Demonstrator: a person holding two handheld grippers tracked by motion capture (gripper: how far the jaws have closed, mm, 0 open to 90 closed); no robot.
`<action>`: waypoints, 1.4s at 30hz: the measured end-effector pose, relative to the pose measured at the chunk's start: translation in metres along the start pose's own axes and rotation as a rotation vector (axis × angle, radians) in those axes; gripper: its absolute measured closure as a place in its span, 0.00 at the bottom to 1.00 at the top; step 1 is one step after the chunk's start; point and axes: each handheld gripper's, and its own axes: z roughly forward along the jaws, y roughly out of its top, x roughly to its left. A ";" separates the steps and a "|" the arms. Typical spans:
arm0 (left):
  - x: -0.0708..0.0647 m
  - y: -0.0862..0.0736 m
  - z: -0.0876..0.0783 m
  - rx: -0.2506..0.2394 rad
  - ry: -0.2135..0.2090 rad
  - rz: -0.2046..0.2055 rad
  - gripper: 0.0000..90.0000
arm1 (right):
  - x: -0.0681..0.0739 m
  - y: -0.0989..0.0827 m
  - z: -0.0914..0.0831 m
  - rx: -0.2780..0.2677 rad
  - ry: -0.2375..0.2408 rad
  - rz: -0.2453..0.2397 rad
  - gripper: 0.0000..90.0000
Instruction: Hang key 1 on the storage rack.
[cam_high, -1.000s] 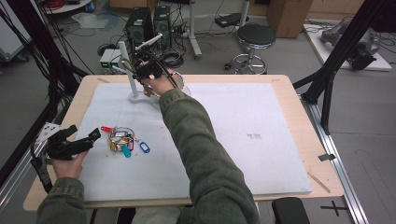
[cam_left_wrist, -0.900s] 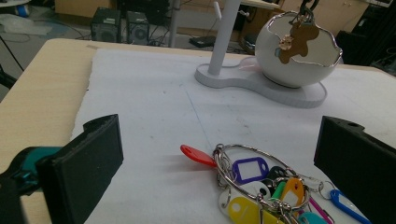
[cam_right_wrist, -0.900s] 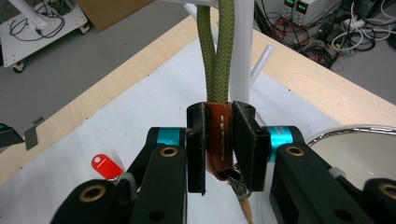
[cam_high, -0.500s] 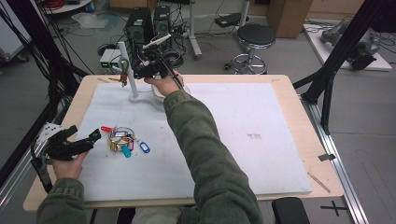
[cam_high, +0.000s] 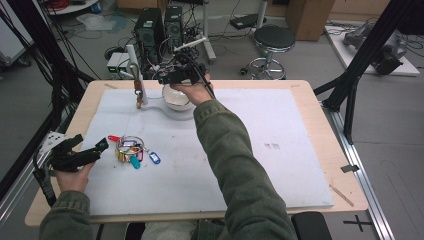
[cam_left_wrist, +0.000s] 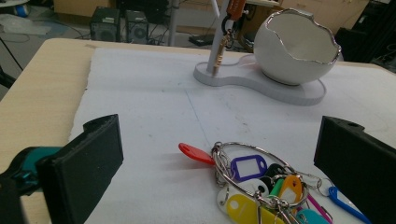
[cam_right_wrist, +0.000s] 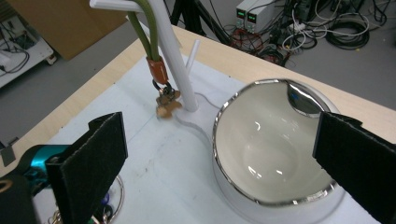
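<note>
Right hand-held gripper (cam_right_wrist: 219, 154) hangs wide open and empty over the white bowl (cam_right_wrist: 271, 154) beside the hook stand (cam_high: 134, 67), while the left hand-held gripper (cam_left_wrist: 219, 168), also wide, faces the key bunch (cam_left_wrist: 261, 184) on the worktop (cam_high: 310, 87), likely next to close on its ring.

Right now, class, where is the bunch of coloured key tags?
In the high view, the bunch of key tags lies on the white mat at front left, just right of the open left gripper.
</note>
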 end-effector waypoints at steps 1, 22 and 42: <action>0.000 0.000 0.000 -0.001 0.000 0.001 0.02 | -0.001 -0.002 -0.002 0.004 0.000 0.001 0.02; 0.000 0.000 0.001 0.010 0.002 0.008 0.02 | -0.029 -0.034 -0.064 -0.013 -0.082 0.010 0.01; -0.003 -0.001 0.001 0.021 -0.006 0.017 0.02 | -0.073 -0.082 -0.118 -0.036 -0.205 0.117 0.01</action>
